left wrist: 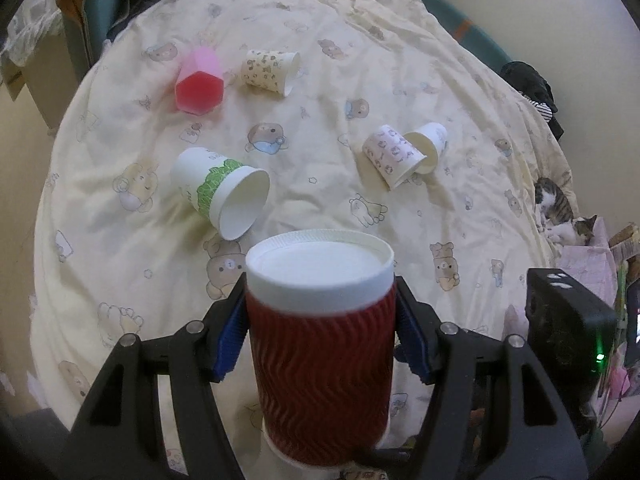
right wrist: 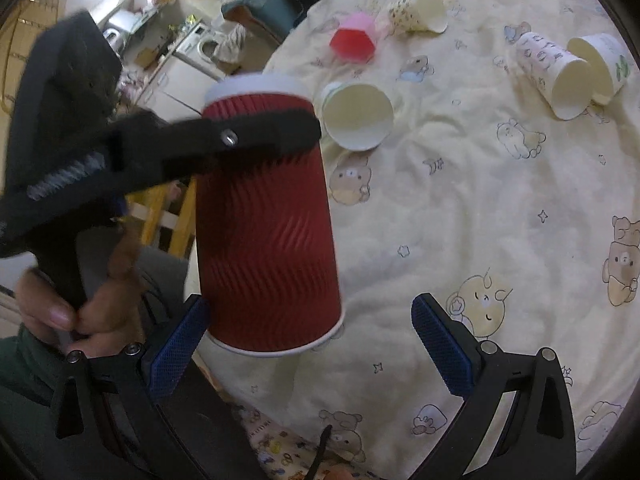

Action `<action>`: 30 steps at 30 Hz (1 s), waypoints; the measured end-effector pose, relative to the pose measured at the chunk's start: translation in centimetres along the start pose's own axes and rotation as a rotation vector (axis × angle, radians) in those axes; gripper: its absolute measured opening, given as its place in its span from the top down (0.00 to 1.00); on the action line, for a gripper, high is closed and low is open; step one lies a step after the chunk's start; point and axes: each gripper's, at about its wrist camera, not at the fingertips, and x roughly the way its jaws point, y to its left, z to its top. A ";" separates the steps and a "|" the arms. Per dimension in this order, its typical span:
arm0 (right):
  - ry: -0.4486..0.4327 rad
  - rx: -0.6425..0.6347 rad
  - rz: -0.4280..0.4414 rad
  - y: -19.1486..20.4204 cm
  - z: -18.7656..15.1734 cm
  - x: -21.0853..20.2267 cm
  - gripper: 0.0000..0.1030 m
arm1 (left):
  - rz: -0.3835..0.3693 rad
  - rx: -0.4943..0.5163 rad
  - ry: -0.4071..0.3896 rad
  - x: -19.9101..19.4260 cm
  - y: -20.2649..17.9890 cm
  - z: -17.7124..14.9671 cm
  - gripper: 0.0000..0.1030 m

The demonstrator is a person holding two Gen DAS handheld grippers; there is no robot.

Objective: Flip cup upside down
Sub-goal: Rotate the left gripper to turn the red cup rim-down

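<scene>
A red ribbed paper cup (left wrist: 320,376) with a white band at its top end stands upside down, its wide rim at the bottom, just above the bedspread. My left gripper (left wrist: 320,332) is shut on it, blue pads on both sides of its upper part. In the right wrist view the same cup (right wrist: 268,240) shows with the left gripper's black finger (right wrist: 256,136) across it. My right gripper (right wrist: 312,344) is open; its left pad (right wrist: 176,344) is beside the cup's rim, the right pad stands apart.
Several cups lie on their sides on the bear-print bedspread (left wrist: 320,208): a green-banded white cup (left wrist: 220,192), a pink one (left wrist: 200,84), a patterned one (left wrist: 270,72), two more (left wrist: 404,156) at the right. Two cats (left wrist: 560,216) lie at the bed's right edge.
</scene>
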 end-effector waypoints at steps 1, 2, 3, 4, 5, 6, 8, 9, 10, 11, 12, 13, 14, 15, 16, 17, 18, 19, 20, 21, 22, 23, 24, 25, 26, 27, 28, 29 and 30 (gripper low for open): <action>0.008 -0.001 -0.016 -0.1 0.0 0.3 0.00 | 0.011 0.011 0.000 -0.1 -0.1 -0.1 0.40; 0.015 0.000 -0.034 -0.3 -0.1 0.5 0.00 | 0.013 0.015 0.001 -0.1 -0.2 -0.1 0.40; 0.021 0.005 -0.053 -0.5 -0.2 0.7 0.00 | 0.013 0.019 0.006 -0.2 -0.3 -0.2 0.40; 0.026 0.013 -0.074 -0.9 -0.2 0.9 0.00 | 0.016 0.026 0.012 -0.2 -0.4 -0.3 0.40; 0.025 0.017 -0.093 -1.1 -0.2 0.9 0.00 | 0.018 0.032 0.013 -0.3 -0.5 -0.4 0.40; 0.019 0.021 -0.119 -1.3 -0.1 0.9 0.00 | 0.023 0.043 0.015 -0.4 -0.8 -0.5 0.40; 0.004 0.032 -0.151 -1.9 0.0 0.5 0.00 | 0.025 0.057 0.015 -0.7 -1.1 -0.5 0.40; 0.001 0.042 -0.164 -2.2 0.1 0.4 0.00 | 0.030 0.066 0.015 -0.8 -1.4 -0.5 0.40; -0.003 0.053 -0.180 -2.6 0.2 0.4 0.00 | 0.035 0.070 0.015 -0.8 -1.5 -0.5 0.40; -0.009 0.062 -0.199 -2.9 0.3 0.3 0.00 | 0.043 0.071 0.021 -0.8 -1.6 -0.5 0.40; -0.018 0.073 -0.226 -3.2 0.4 0.2 0.00 | 0.057 0.072 0.025 -0.8 -1.7 -0.4 0.40; -0.023 0.082 -0.240 -3.4 0.4 0.0 0.00 | 0.071 0.075 0.026 -0.8 -1.9 -0.3 0.40; -0.030 0.094 -0.240 -3.7 0.5 -0.3 0.00 | 0.090 0.080 0.021 -0.8 -2.0 -0.1 0.40; -0.040 0.110 -0.226 -4.0 0.5 -0.7 0.00 | 0.109 0.080 0.015 -0.9 -2.0 0.1 0.40; -0.053 0.127 -0.208 -4.3 0.6 -1.1 0.00 | 0.129 0.073 0.011 -0.9 -2.1 0.5 0.40; -0.072 0.135 -0.201 -4.4 0.6 -1.8 0.00 | 0.134 0.065 0.009 -0.9 -2.1 0.8 0.40; -0.098 0.141 -0.210 -4.5 0.5 -2.5 0.00 | 0.135 0.052 0.007 -0.8 -2.2 1.2 0.40; -0.149 0.150 -0.241 -4.7 0.5 -3.8 0.00 | 0.141 0.045 0.004 -0.7 -2.3 1.5 0.40; -0.191 0.161 -0.266 -4.8 0.6 -4.7 0.00 | 0.157 0.047 -0.007 -0.6 -2.7 1.9 0.40; -0.239 0.183 -0.290 -5.2 0.6 -5.9 0.00 | 0.180 0.058 -0.021 -0.4 -3.1 2.2 0.40; -0.280 0.205 -0.313 -5.5 0.3 -7.0 0.00 | 0.196 0.066 -0.027 0.0 -3.5 2.5 0.40; -0.323 0.233 -0.337 -6.0 0.1 -8.2 0.00 | 0.202 0.068 -0.023 0.7 -4.1 2.7 0.40; -0.367 0.271 -0.359 -6.8 -0.2 -9.5 0.00 | 0.208 0.071 -0.018 1.3 -4.4 2.9 0.40; -0.393 0.299 -0.364 -7.4 -0.5 -10.3 0.00 | 0.218 0.074 -0.011 2.0 -4.8 3.1 0.40; -0.417 0.332 -0.361 -7.9 -0.8 -11.1 0.00 | 0.237 0.074 -0.016 2.8 -5.3 3.3 0.40; -0.436 0.360 -0.354 -8.5 -1.1 -11.7 0.00 | 0.250 0.079 -0.021 3.3 -5.7 3.4 0.40; -0.444 0.384 -0.352 -9.0 -1.3 -12.2 0.00 | 0.271 0.082 -0.014 4.2 -6.1 3.6 0.40; -0.441 0.401 -0.356 -9.5 -1.5 -12.5 0.00 | 0.279 0.075 -0.004 4.9 -6.4 3.7 0.40; -0.439 0.411 -0.357 -9.8 -1.6 -12.6 0.00 | 0.292 0.078 -0.001 5.4 -6.7 3.8 0.40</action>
